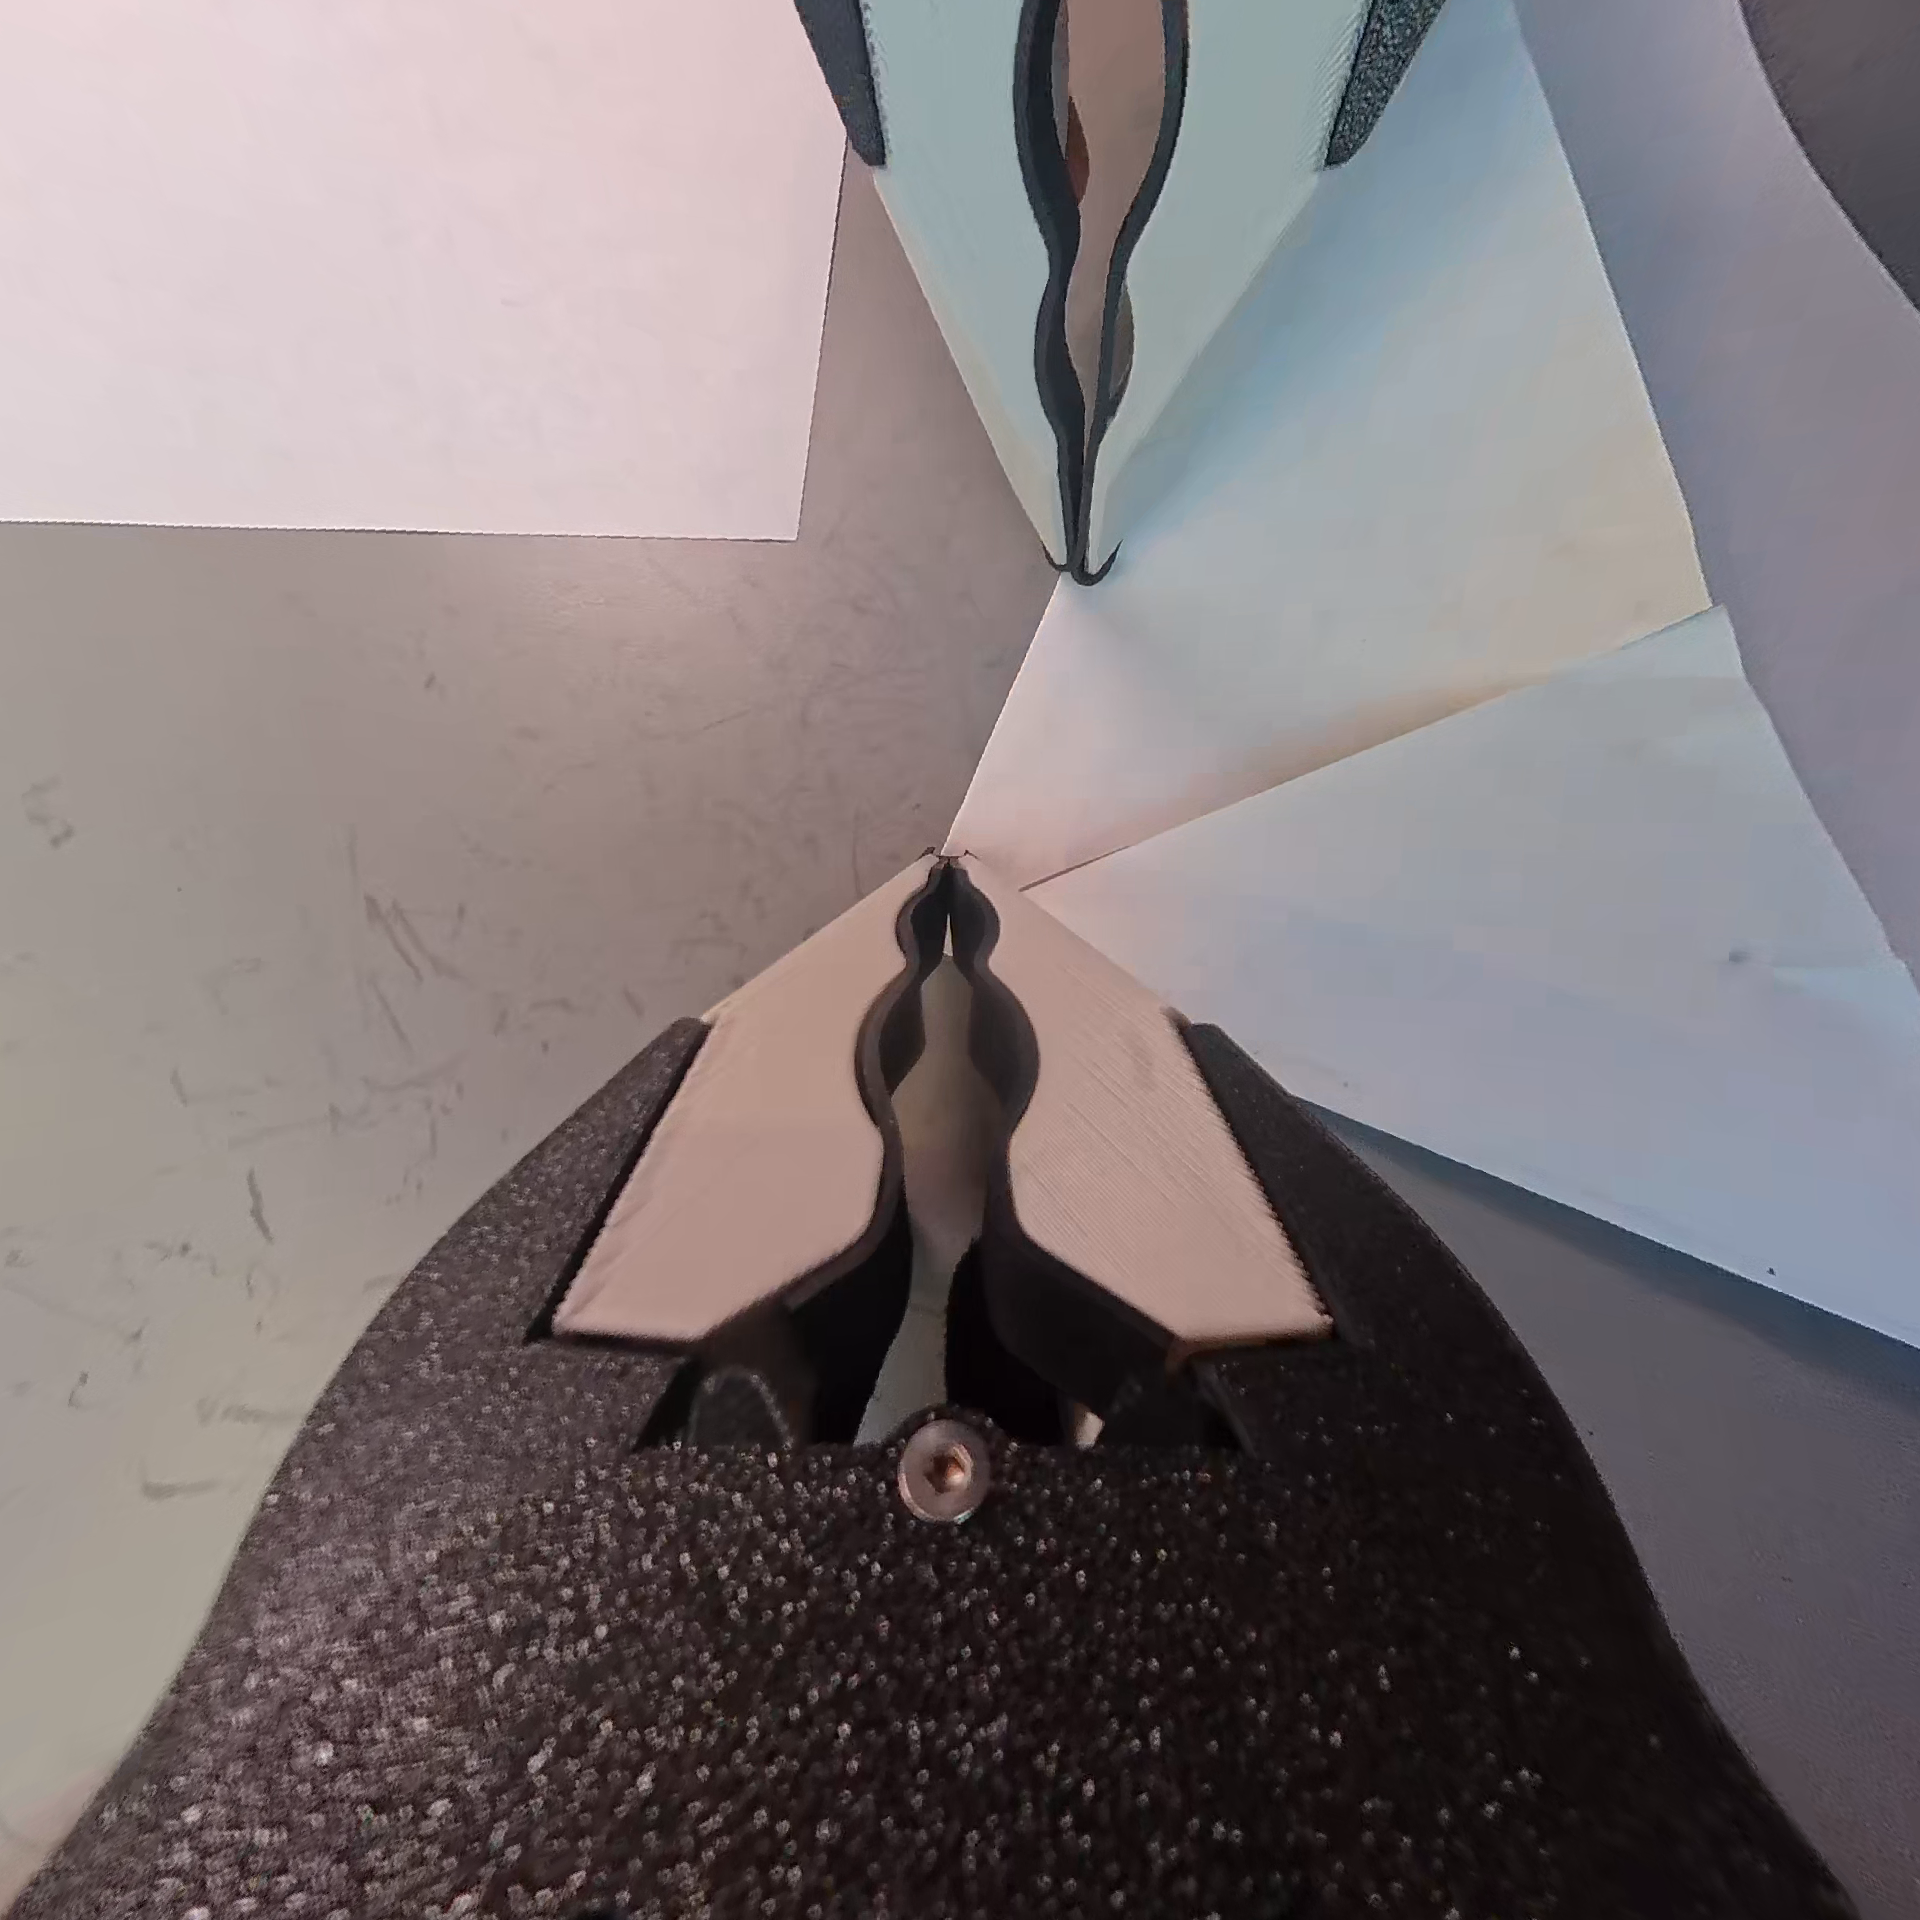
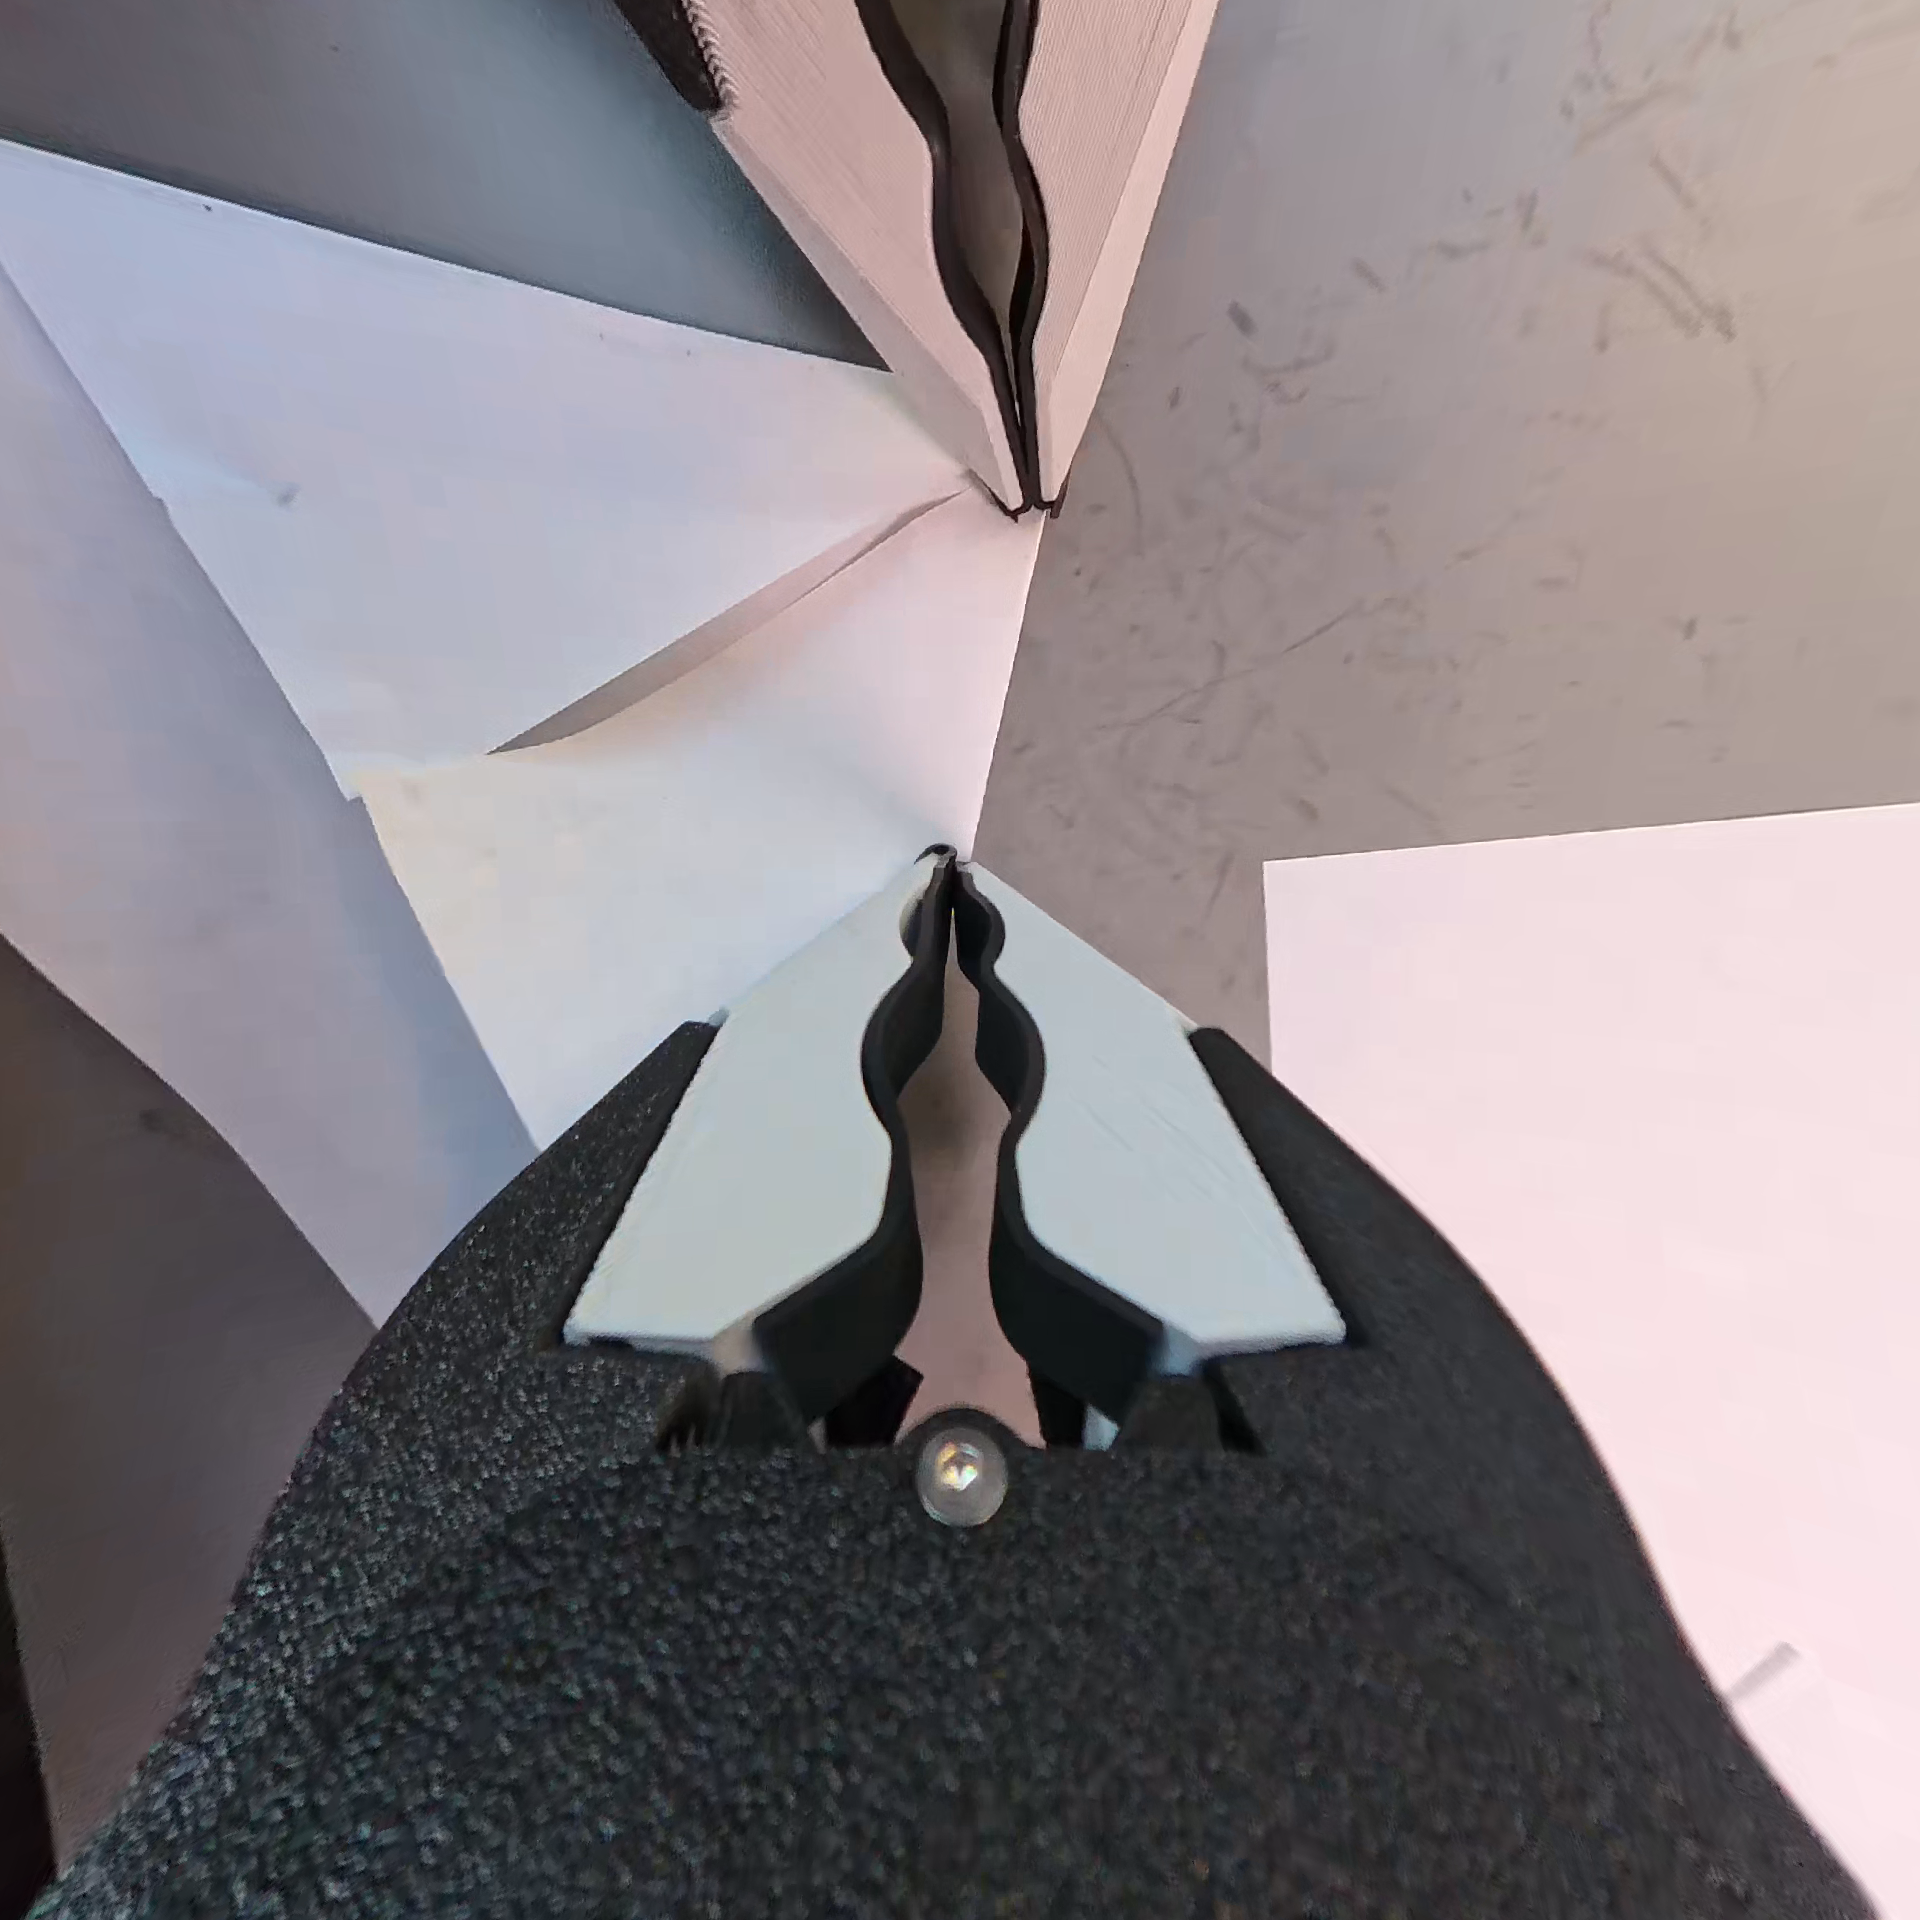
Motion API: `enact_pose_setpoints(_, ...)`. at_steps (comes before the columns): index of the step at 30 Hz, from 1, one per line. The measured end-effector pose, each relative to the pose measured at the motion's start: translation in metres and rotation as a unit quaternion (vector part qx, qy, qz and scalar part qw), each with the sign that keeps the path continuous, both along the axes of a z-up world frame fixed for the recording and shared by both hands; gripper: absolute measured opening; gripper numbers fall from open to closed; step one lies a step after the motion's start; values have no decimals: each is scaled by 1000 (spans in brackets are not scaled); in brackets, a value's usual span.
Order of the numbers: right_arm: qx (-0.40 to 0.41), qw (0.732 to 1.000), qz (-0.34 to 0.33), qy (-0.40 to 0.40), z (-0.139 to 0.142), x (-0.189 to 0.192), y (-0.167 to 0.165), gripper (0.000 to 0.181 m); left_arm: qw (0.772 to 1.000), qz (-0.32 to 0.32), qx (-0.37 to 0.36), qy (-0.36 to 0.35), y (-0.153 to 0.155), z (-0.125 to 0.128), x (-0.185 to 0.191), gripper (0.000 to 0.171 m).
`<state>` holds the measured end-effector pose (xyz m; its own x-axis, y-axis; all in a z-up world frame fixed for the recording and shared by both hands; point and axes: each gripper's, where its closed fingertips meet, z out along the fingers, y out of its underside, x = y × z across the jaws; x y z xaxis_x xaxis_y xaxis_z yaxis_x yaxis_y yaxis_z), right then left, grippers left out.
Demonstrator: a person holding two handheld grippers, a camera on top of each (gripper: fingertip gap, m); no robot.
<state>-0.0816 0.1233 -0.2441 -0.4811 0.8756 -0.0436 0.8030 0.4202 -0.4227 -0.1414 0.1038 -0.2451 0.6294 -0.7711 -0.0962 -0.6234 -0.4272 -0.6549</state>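
Observation:
A white sheet of paper with several folds point(image 1: 1351, 748) lies on the grey scratched table point(image 1: 416, 935), its straight edge running between the two grippers. My left gripper point(image 1: 948, 857) is shut, its tips pinching the near corner of that edge. My right gripper point(image 1: 1081, 569) faces it from the top of the left wrist view, shut on the far end of the same edge. In the right wrist view, the right gripper point(image 2: 945, 854) is shut at the paper's point(image 2: 644, 582) corner and the left gripper point(image 2: 1029, 509) is shut opposite it.
A second, flat white sheet point(image 1: 416, 260) lies on the table beside the folded one; it also shows in the right wrist view point(image 2: 1610, 1143). The table surface point(image 2: 1455, 468) between them is bare, grey and scuffed. The grippers' ends are close to 7 cm from one another.

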Motion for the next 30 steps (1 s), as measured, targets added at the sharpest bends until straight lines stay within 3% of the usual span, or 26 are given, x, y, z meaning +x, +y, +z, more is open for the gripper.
enact_pose_setpoints(10,-22,998,-50,-29,-1,18,8,0,1000,0,10,4,0,0,0,0)
enact_pose_setpoints(14,10,999,-36,-31,0,21,8,0,1000,0,5,0,0,0,0,0)
enact_pose_setpoints(30,17,996,-67,-60,1,50,17,0,1000,5,8,3,0,0,0,0)
